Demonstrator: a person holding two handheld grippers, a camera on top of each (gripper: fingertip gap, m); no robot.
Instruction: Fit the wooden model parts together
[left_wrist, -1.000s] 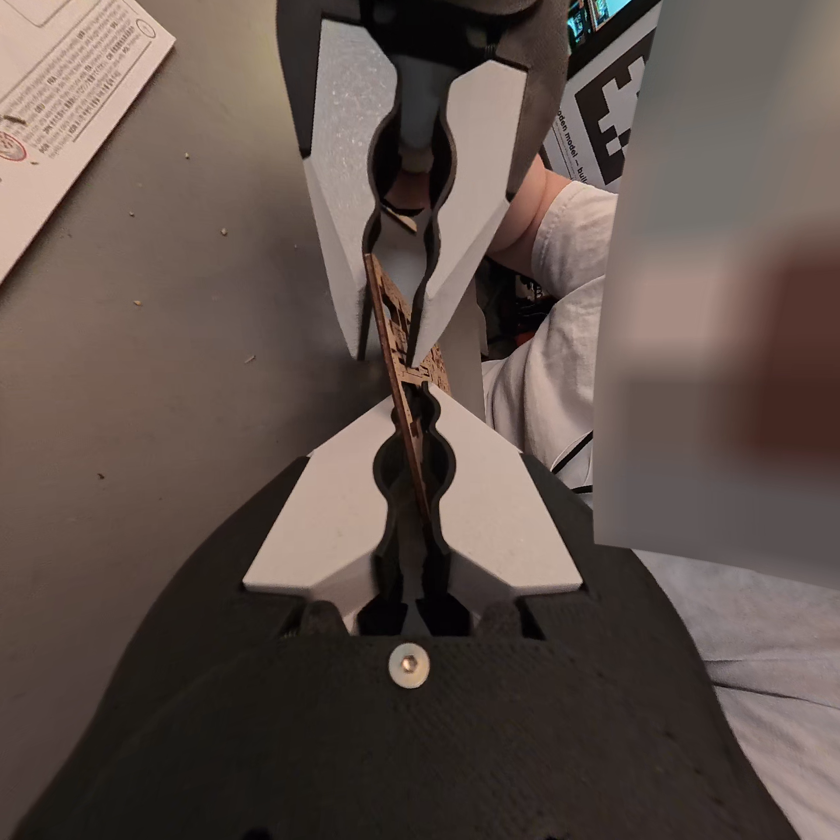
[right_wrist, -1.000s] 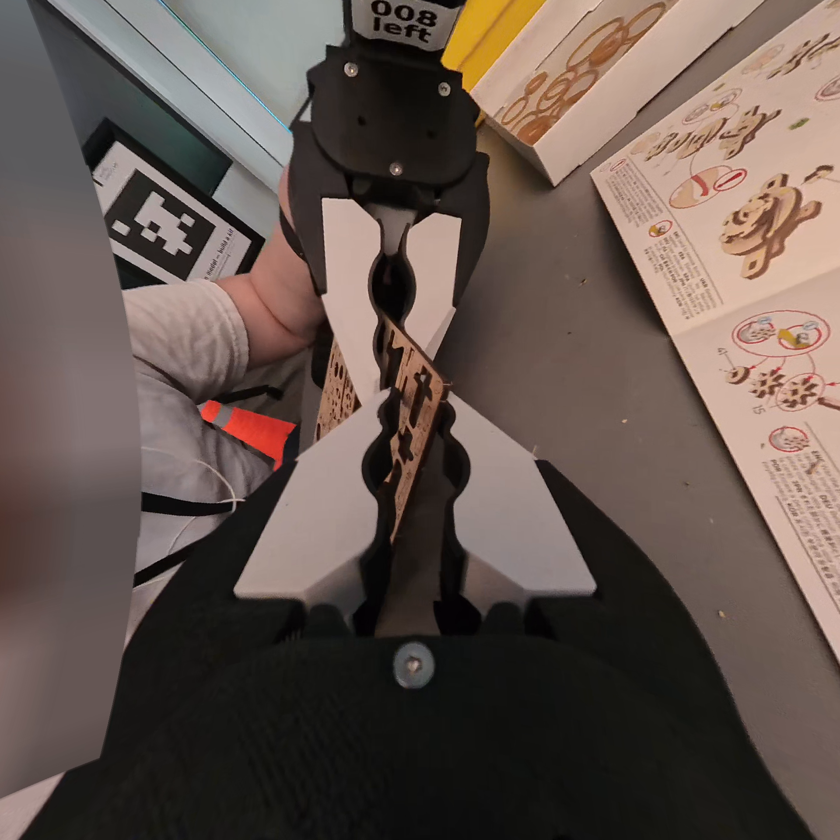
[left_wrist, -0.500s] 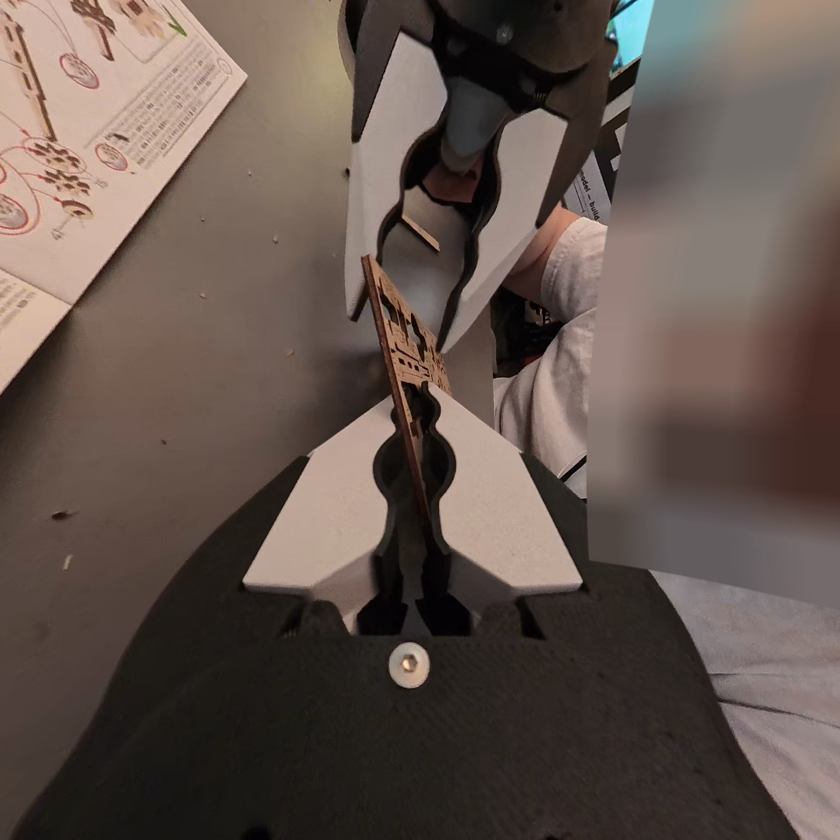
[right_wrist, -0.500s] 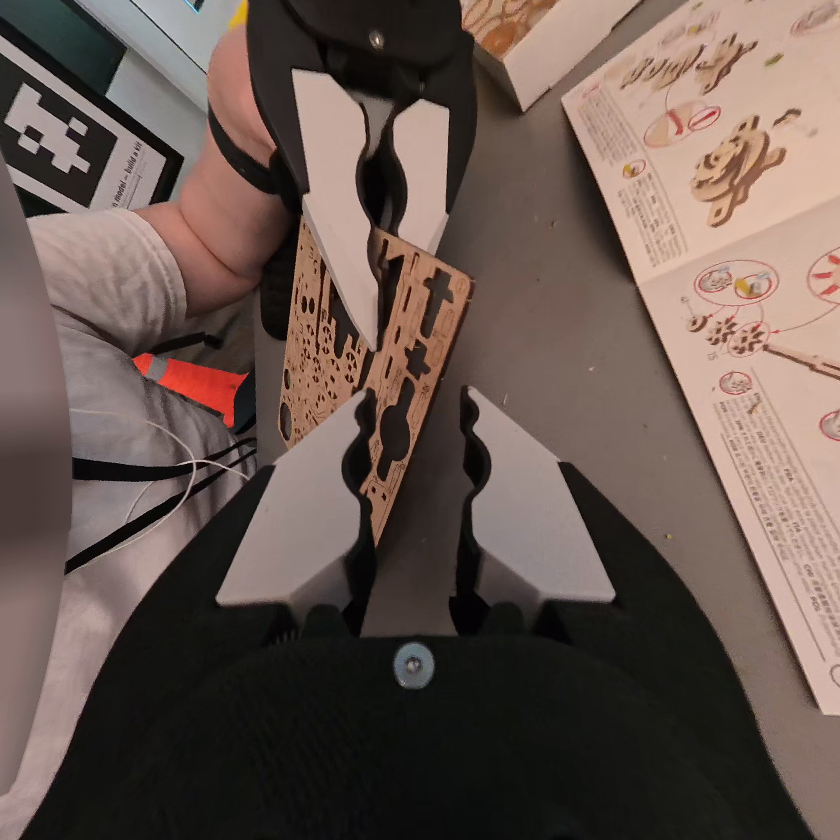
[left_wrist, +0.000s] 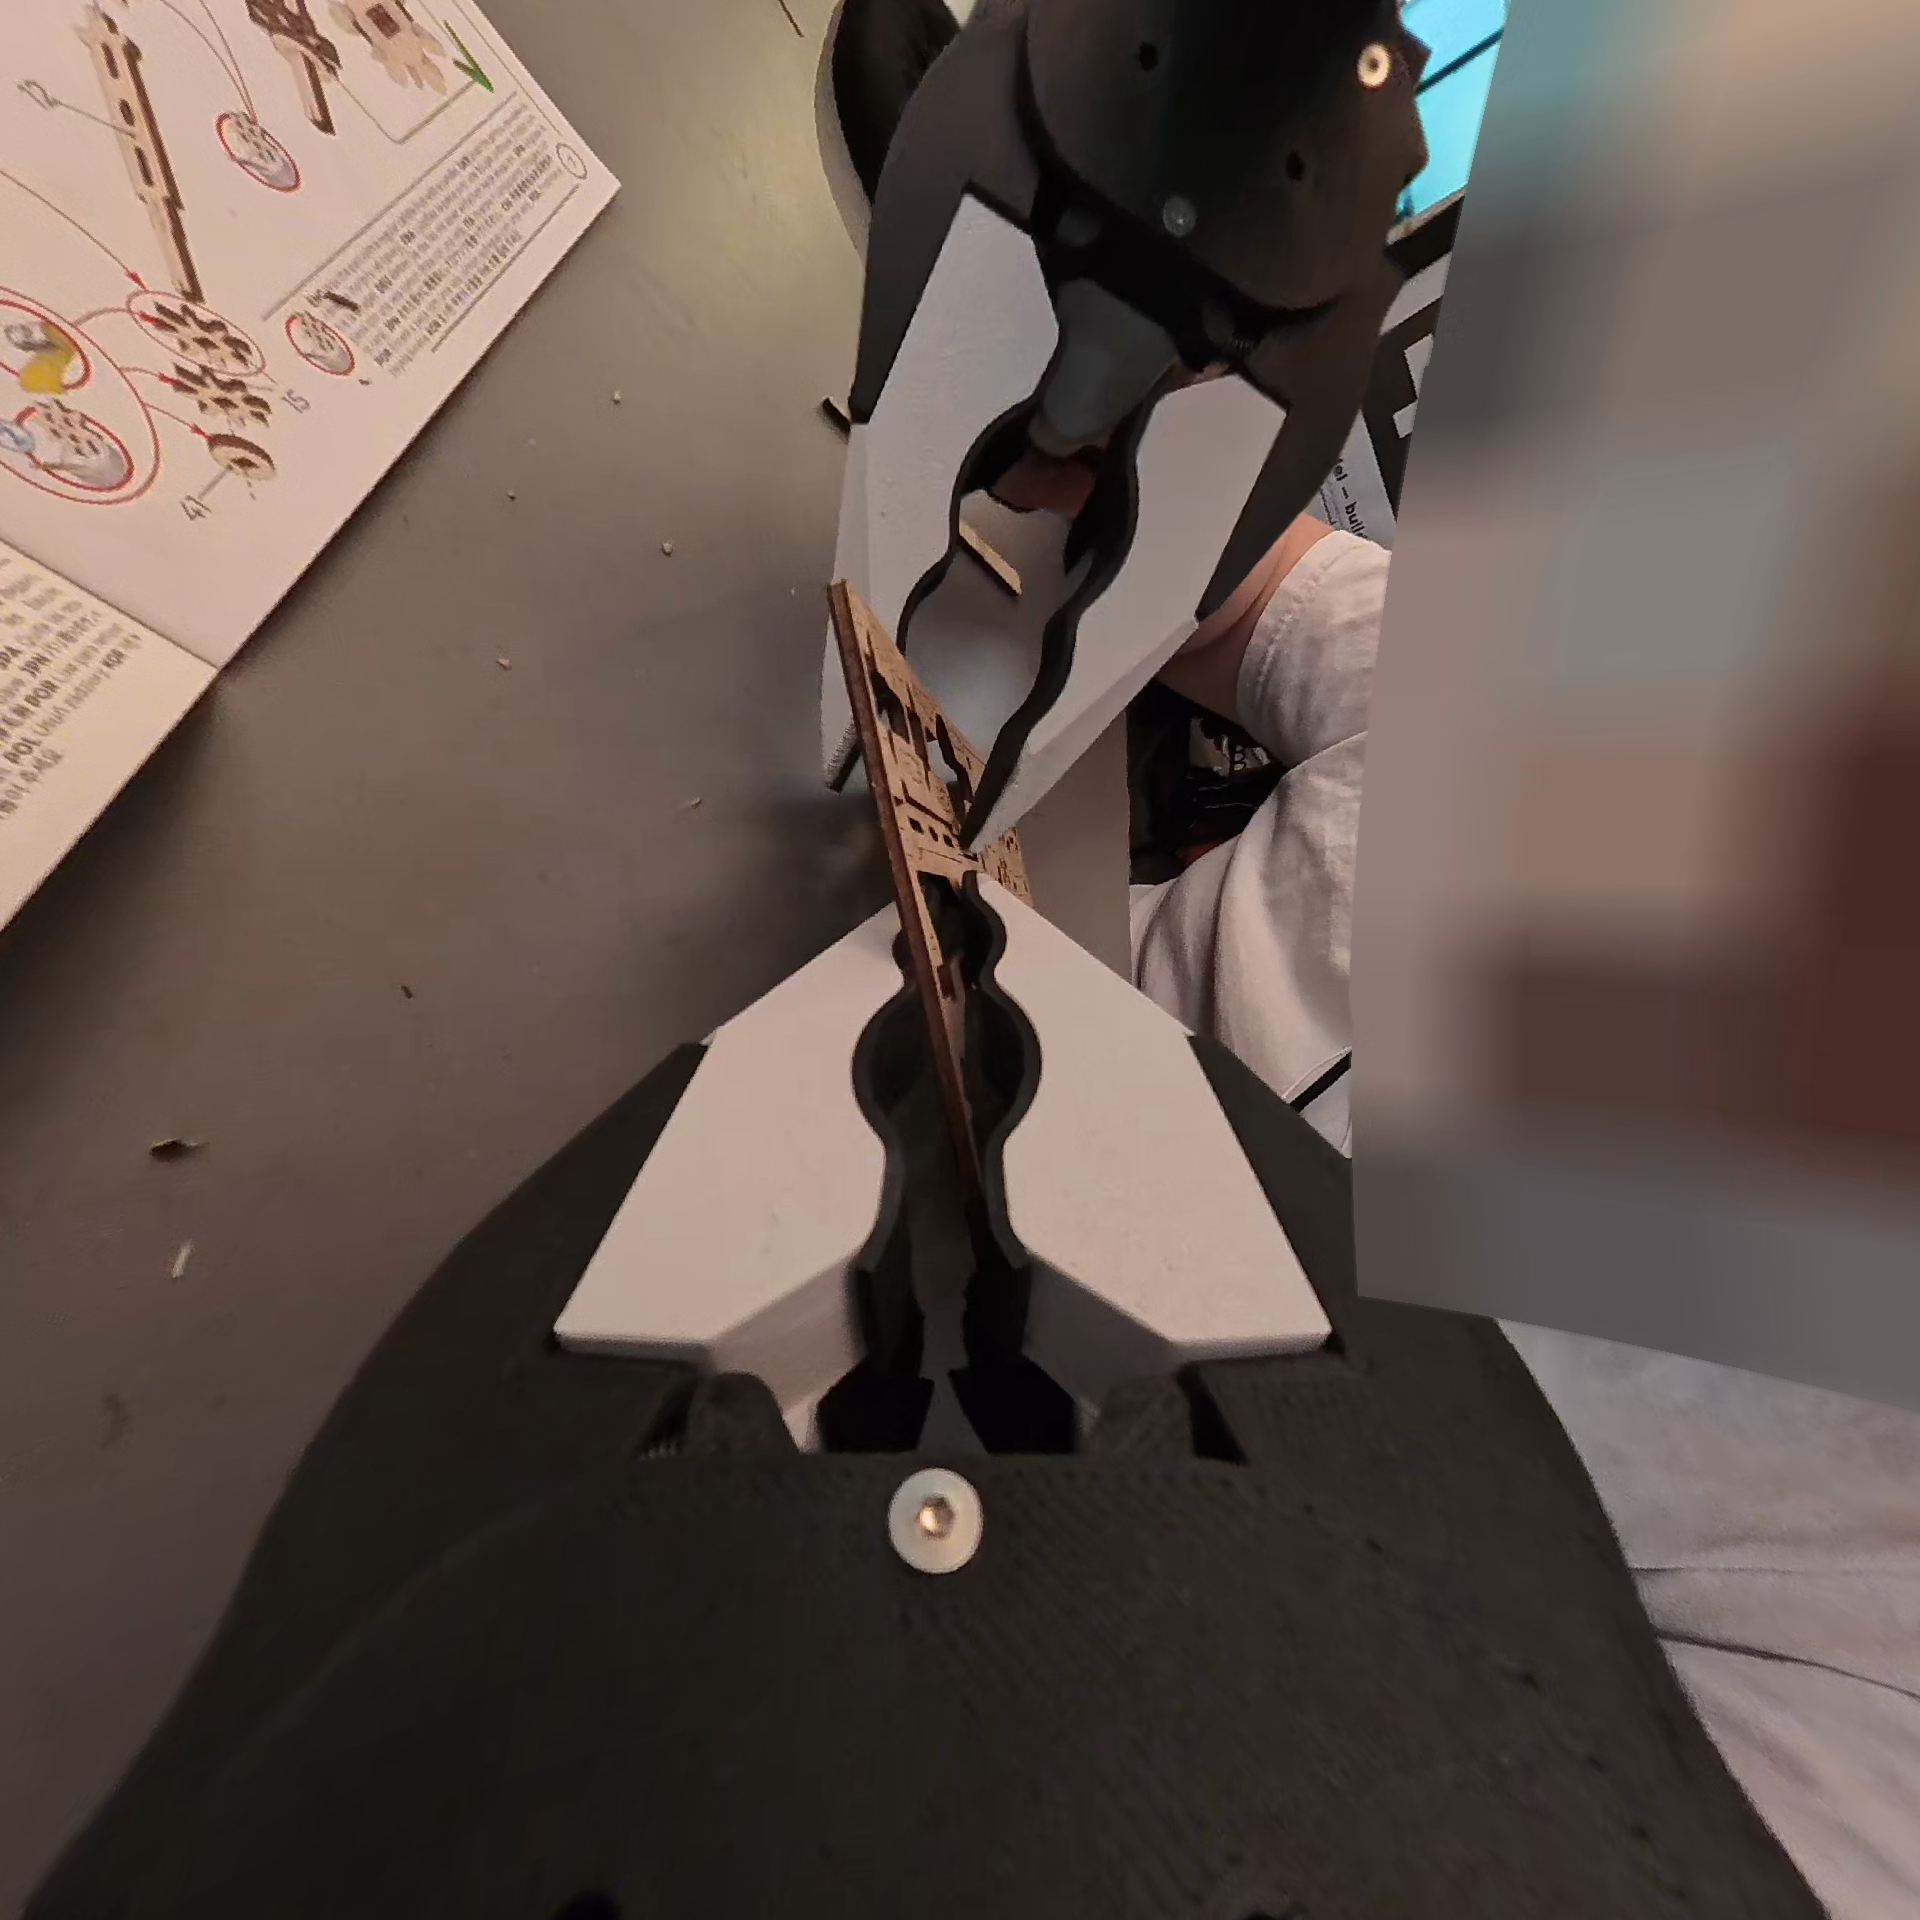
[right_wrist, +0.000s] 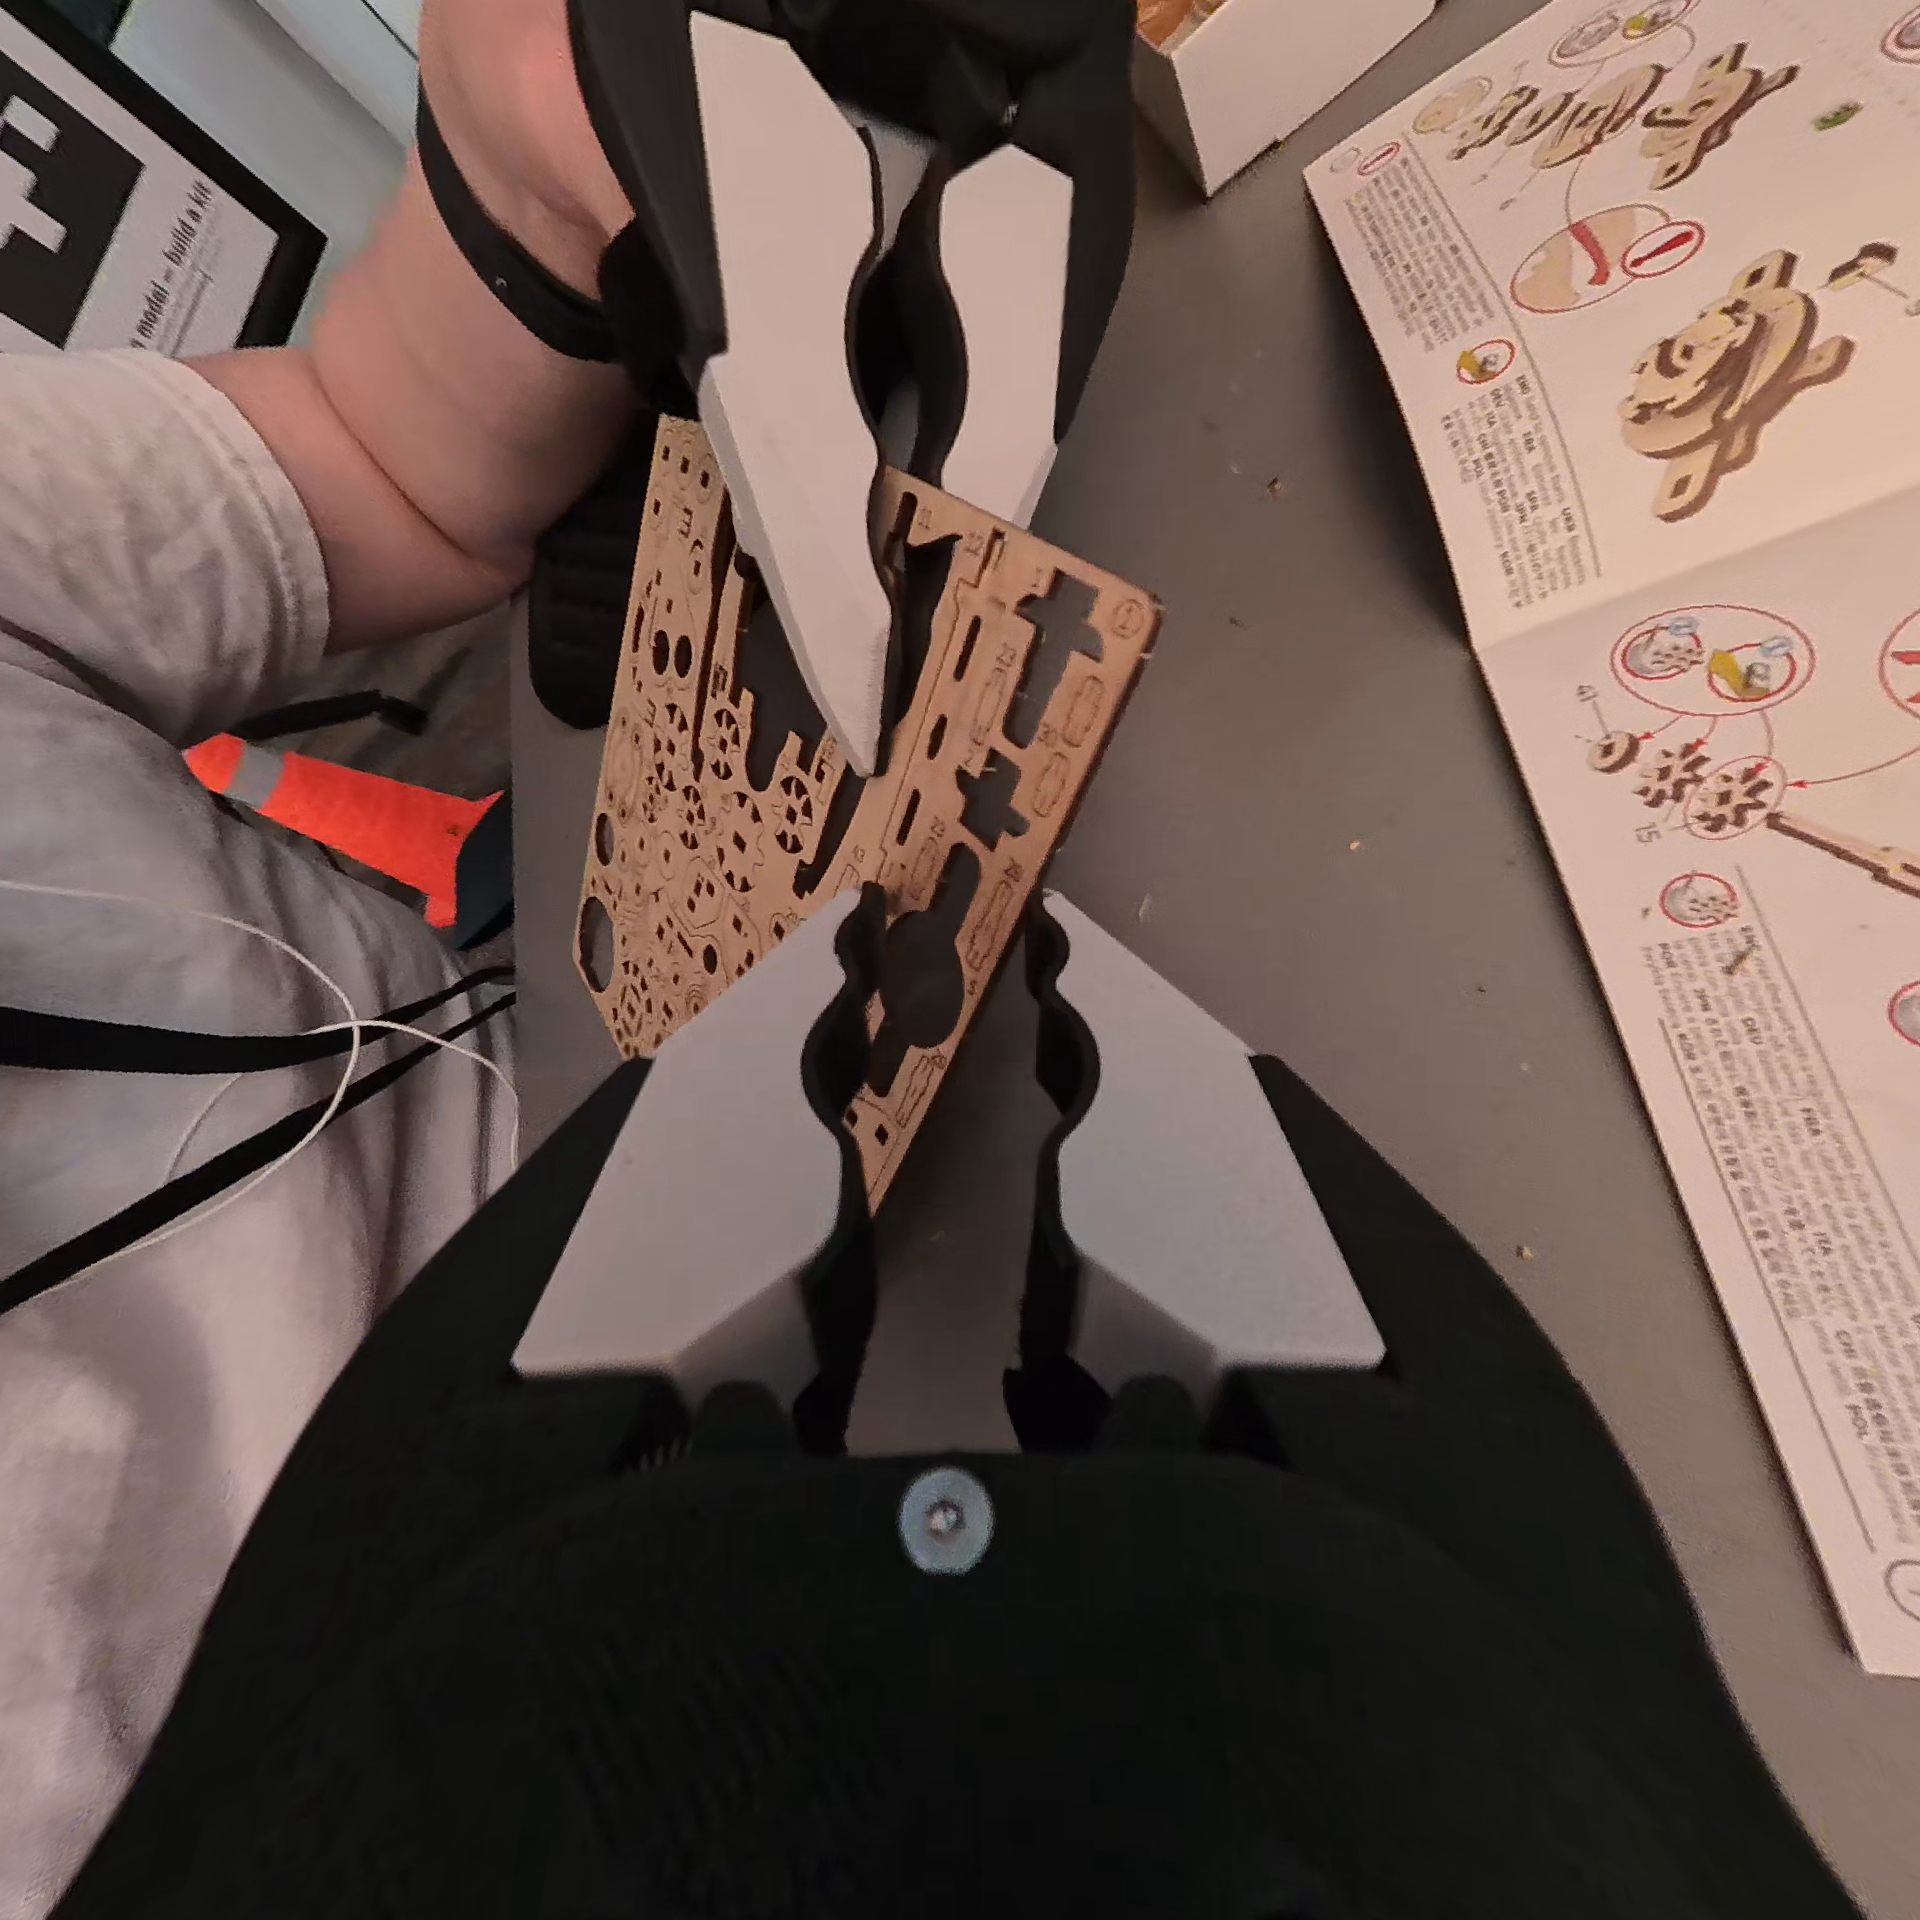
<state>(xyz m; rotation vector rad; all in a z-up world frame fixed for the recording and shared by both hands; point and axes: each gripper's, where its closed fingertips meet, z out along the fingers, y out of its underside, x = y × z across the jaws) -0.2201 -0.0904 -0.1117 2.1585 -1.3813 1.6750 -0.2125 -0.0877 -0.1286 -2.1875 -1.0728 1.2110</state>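
A second earlier our right gripper (right_wrist: 951, 904) had pinched the thin laser-cut wooden parts sheet (right_wrist: 940, 790); its fingers now stood spread, the sheet's lower edge between them. Only the right wrist view showed the sheet's flat cut-out face; the left showed it edge-on. Our left gripper (left_wrist: 935, 899) was pressed together on the sheet above the grey table (left_wrist: 468, 883), beside the white illustrated instruction booklet (right_wrist: 1683, 727).

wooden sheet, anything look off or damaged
The wooden sheet has many empty cut-outs where parts are gone, which fits a parts sheet; no break shows. It hangs tilted in the left claw, shut on it, while the right claw straddles its edge, open. Wood crumbs dot the table.
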